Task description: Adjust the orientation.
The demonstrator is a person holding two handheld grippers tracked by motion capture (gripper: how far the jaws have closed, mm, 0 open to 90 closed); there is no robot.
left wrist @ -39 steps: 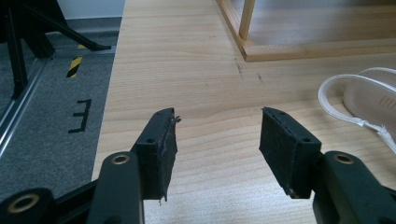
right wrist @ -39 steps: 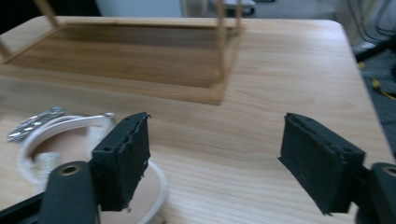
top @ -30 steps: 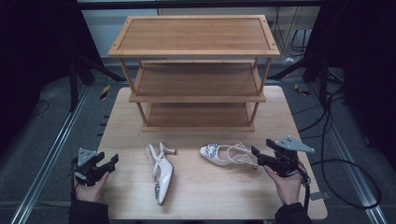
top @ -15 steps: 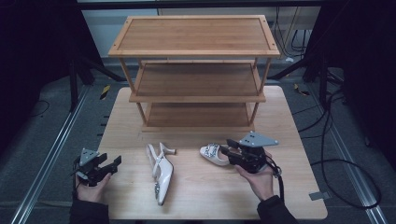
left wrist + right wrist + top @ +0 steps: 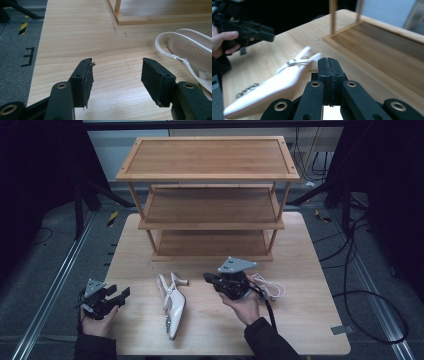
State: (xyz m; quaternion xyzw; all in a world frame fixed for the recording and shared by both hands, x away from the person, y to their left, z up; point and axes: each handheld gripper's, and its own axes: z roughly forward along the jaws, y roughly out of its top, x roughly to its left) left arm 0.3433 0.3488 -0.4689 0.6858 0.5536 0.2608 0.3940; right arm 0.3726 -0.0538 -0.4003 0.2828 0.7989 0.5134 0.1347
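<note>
Dark surroundings frame a wooden bench [image 5: 300, 330] carrying a bare three-tier rack [image 5: 210, 195]. Left gripper [image 5: 116, 73], jaws spread, sits left of one white shoe [image 5: 171, 302]. Right gripper [image 5: 328, 72], jaws pressed together, points past it. Shelving seems unstarted.

The worktop [image 5: 310, 320] is being viewed from above and from the person's side by the high view, facing forward toward the wooden rack [image 5: 210, 195]. The left gripper view is being held low and close over the boards, facing the rack's foot. The right gripper view is being aimed leftward, close. The white shoe [image 5: 171, 302] [image 5: 190, 52] [image 5: 274, 82] is being shared by all three.
</note>
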